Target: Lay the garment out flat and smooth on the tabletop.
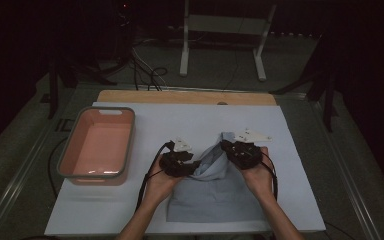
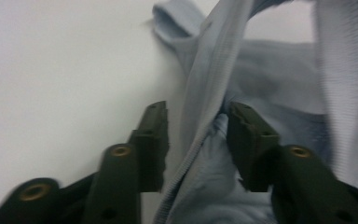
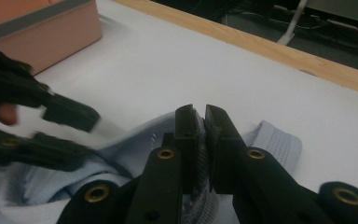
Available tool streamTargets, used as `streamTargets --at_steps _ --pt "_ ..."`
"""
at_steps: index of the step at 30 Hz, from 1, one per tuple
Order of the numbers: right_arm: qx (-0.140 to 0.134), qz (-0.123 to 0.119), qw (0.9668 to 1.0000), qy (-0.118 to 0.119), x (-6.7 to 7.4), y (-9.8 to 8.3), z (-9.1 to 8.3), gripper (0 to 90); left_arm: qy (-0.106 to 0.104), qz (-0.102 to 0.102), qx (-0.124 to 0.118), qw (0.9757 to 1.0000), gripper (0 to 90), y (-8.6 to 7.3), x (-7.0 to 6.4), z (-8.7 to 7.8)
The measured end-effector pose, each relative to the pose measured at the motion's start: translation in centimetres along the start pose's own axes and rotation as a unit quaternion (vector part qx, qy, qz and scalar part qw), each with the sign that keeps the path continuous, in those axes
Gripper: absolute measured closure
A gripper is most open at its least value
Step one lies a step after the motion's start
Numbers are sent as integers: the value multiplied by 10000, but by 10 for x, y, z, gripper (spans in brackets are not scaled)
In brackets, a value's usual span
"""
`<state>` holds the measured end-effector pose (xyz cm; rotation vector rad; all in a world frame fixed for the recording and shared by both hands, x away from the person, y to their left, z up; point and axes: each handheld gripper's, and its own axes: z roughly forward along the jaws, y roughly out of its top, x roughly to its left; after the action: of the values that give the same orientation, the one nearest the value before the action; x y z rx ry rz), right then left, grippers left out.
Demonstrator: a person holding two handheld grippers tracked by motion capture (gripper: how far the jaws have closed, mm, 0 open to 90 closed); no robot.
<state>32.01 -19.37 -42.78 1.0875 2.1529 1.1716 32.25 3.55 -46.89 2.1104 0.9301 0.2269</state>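
Light-blue knit garment (image 1: pixel 215 187) lies on the white sheet (image 1: pixel 145 125) at the near middle of the bench, its upper part lifted into a fold. The right gripper (image 3: pixel 201 122) has its fingers clamped on a garment edge. The left gripper (image 2: pixel 196 135) has its fingers parted, a hem running loose between them. Seat that hem deep before closing the left fingers, keep the right grip firm, and fold evenly. The pink basin (image 1: pixel 100 142) stands well apart at the left.

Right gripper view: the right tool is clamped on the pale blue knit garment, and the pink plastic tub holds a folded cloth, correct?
Not quite. The right tool is clamped on the pale blue knit garment, but the high view shows the pink plastic tub holds nothing.
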Motion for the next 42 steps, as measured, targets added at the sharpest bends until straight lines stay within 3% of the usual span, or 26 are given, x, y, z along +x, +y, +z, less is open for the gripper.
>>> streamTargets --at_steps 2,7,15,23,30,34,38,40,42 --pt "-3 -35 10000 27 1 1 0 842 -13 -77 40 10000 692 0 3 3" --pt "23 -92 9999 93 2 0 1 838 108 53 89 9999 875 6 8 1" --pt "37 -141 9997 198 5 -1 3 754 405 -237 -170 9988 886 9 24 -14" --pt "170 -212 9990 356 10 -9 2 497 474 -352 -131 9982 884 7 32 -13" --pt "366 -281 9969 637 21 -30 -5 430 520 -386 -54 9979 882 6 35 -9" --pt "461 -331 9961 678 24 -42 -10 416 537 -412 -21 9977 881 6 37 -8" --pt "549 -322 9940 895 27 -51 -8 419 544 -437 -9 9976 880 6 38 -6" --pt "595 -383 9927 977 30 -53 -4 456 536 -456 -6 9975 880 6 39 -5" --pt "589 -514 9925 945 34 -52 -1 587 541 -460 14 9975 879 6 39 -5"
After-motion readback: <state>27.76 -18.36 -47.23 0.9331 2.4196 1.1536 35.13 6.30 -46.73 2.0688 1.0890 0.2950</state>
